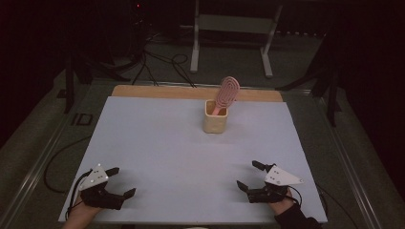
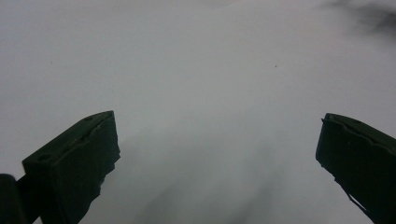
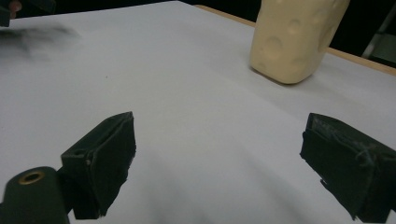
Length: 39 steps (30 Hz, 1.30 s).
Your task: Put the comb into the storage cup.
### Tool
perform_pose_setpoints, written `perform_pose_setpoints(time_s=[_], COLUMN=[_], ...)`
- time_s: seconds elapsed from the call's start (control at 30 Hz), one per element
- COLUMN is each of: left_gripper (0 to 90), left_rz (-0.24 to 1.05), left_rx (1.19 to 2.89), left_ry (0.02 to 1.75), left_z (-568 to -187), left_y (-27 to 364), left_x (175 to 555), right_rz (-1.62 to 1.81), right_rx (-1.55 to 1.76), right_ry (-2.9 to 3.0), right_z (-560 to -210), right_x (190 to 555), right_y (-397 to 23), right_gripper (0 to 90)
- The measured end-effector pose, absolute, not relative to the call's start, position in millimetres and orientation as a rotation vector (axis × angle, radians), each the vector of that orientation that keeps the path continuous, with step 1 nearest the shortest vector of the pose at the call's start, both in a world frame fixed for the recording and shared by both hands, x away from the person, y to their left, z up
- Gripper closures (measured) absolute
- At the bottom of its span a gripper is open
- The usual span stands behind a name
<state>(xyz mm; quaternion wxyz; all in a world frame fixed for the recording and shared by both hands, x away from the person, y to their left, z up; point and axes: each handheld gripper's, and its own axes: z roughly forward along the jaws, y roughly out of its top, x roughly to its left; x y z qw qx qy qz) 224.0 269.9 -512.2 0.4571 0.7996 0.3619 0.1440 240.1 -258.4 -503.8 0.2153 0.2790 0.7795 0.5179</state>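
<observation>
Both grippers, left (image 1: 117, 183) and right (image 1: 250, 176), low in frame, fingers spread, empty; brush (image 1: 226, 94) upright in cup (image 1: 215, 121) upper centre, probably for easy grabbing.

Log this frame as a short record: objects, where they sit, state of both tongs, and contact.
cup: cream cup upright, far centre of white sheet
brush: pink brush standing in the cup, head up, leaning right
left tongs: open, near left edge, hold nothing
right tongs: open, near right edge, hold nothing
contact: neither touches cup or brush
</observation>
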Motion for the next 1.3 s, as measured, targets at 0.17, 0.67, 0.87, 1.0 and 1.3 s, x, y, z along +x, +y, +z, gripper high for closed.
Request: perform_pose_setpoints(time_s=[0.17,0.67,0.87,1.0,1.3], left_gripper=[0.0,0.0,0.0,0.0,0.0], left_rz=[0.375,0.437,0.425,0.422,0.410], left_rx=[1.964,1.923,1.938,1.941,1.936], left_ry=[0.928,0.960,0.944,0.941,0.930], left_z=[-516.8,-518.5,-517.6,-517.2,-516.1], left_y=[274.8,280.9,278.1,276.6,275.5], left_x=[219.9,223.8,222.5,221.6,220.0], right_rz=[1.442,1.436,1.435,1.430,1.429], right_rx=[0.773,0.768,0.766,0.764,0.773], right_ry=[2.158,2.165,2.166,2.169,2.171], right_z=[-503.6,-504.2,-504.5,-504.6,-505.2], right_x=[240.5,241.1,241.2,240.9,241.7], right_y=[-258.6,-258.1,-258.0,-257.9,-257.8], right_gripper=[10.0,10.0,10.0,10.0,10.0])
